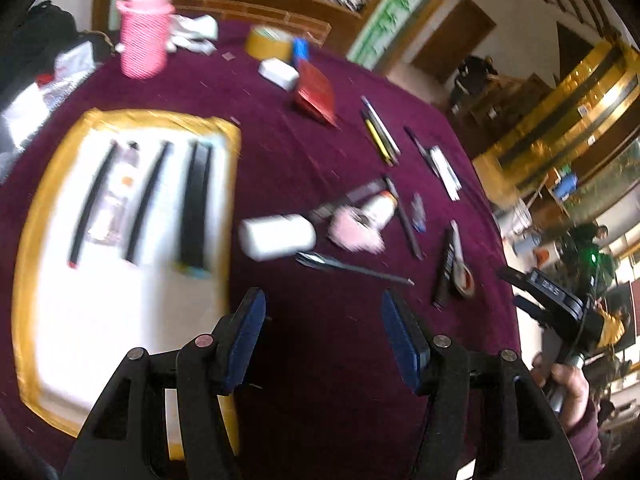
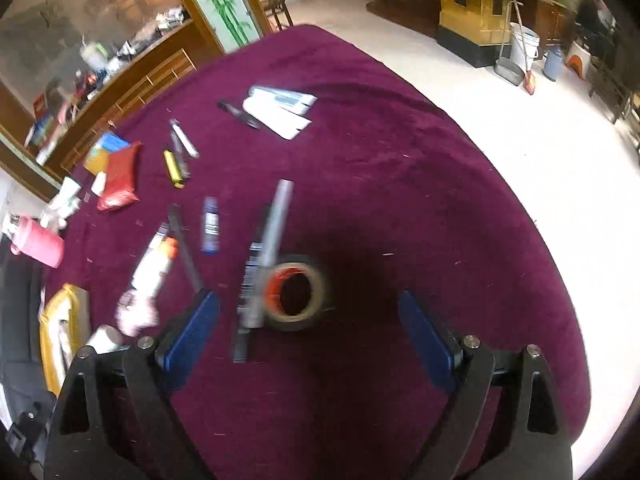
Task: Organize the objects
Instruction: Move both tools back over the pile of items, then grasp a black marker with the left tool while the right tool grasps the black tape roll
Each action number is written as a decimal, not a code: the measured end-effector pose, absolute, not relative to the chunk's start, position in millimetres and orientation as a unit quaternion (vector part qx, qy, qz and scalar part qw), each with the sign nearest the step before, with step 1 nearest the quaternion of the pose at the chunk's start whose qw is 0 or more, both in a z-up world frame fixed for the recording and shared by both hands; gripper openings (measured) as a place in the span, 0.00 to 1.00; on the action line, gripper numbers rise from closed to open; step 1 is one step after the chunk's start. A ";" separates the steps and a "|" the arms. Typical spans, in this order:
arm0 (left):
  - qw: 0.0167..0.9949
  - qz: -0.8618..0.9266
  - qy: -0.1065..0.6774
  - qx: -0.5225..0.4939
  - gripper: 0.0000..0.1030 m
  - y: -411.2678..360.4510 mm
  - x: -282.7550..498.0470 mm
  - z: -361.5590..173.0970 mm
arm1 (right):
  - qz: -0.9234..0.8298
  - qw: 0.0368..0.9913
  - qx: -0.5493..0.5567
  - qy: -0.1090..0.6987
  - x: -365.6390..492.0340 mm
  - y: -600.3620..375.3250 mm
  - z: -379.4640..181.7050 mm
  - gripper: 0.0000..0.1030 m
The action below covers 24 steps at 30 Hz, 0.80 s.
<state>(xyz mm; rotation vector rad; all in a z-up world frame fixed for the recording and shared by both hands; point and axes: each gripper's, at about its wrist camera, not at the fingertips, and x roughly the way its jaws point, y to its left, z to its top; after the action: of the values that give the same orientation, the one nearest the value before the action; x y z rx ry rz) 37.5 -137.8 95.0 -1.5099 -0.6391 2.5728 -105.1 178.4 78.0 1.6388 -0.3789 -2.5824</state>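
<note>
My left gripper (image 1: 324, 322) hangs open over the maroon tablecloth (image 1: 332, 380), nothing between its blue pads. To its left lies a white tray with a yellow rim (image 1: 34, 216) holding several black pens (image 1: 196, 204) in a row. Ahead lie a white cylinder (image 1: 278, 236), a pink object (image 1: 354, 234) and a white bottle with an orange cap (image 1: 380, 206). My right gripper (image 2: 308, 302) is open wide above a brown tape roll (image 2: 322, 284), pads apart from it. A silver marker (image 2: 274, 236) lies beside the roll.
A pink cup (image 1: 144, 36), a yellow tape roll (image 1: 268, 42) and a red packet (image 1: 316, 94) stand at the far side. Loose pens (image 1: 380, 132) and white tubes (image 2: 280, 110) are scattered. The table edge (image 2: 552, 240) curves to the right. A hand (image 1: 570, 384) holds the right gripper.
</note>
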 end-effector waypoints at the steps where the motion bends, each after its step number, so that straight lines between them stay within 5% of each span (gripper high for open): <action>1: 0.049 0.841 -0.207 -0.498 0.53 -126.9 36.6 93.9 | -0.836 0.042 0.534 -0.117 -108.3 178.7 76.6 0.89; 6: 0.057 0.840 -0.195 -0.504 0.53 -89.2 36.4 91.5 | -0.844 0.070 0.531 -0.023 -115.5 169.3 66.1 0.89; 11: 0.054 0.836 -0.201 -0.508 0.53 -73.3 40.0 83.5 | -0.843 0.094 0.527 0.052 -120.5 164.8 49.8 0.58; 16: 0.061 0.839 -0.197 -0.504 0.53 -58.5 37.6 80.8 | -0.831 0.137 0.533 0.082 -126.9 148.5 38.2 0.57; 21: 0.090 0.849 -0.146 -0.500 0.53 -29.5 26.1 79.2 | -0.818 0.150 0.547 0.091 -130.2 145.7 27.4 0.17; 24: 0.124 0.852 -0.110 -0.497 0.52 -4.9 15.2 76.5 | -0.813 0.150 0.559 0.066 -125.8 164.7 29.0 0.12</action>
<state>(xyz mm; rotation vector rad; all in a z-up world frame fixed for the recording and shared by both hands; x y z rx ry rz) 15.2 -4.9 76.5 -1.4485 -0.3196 2.4826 -125.8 164.7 29.0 1.6065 0.1889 -2.3350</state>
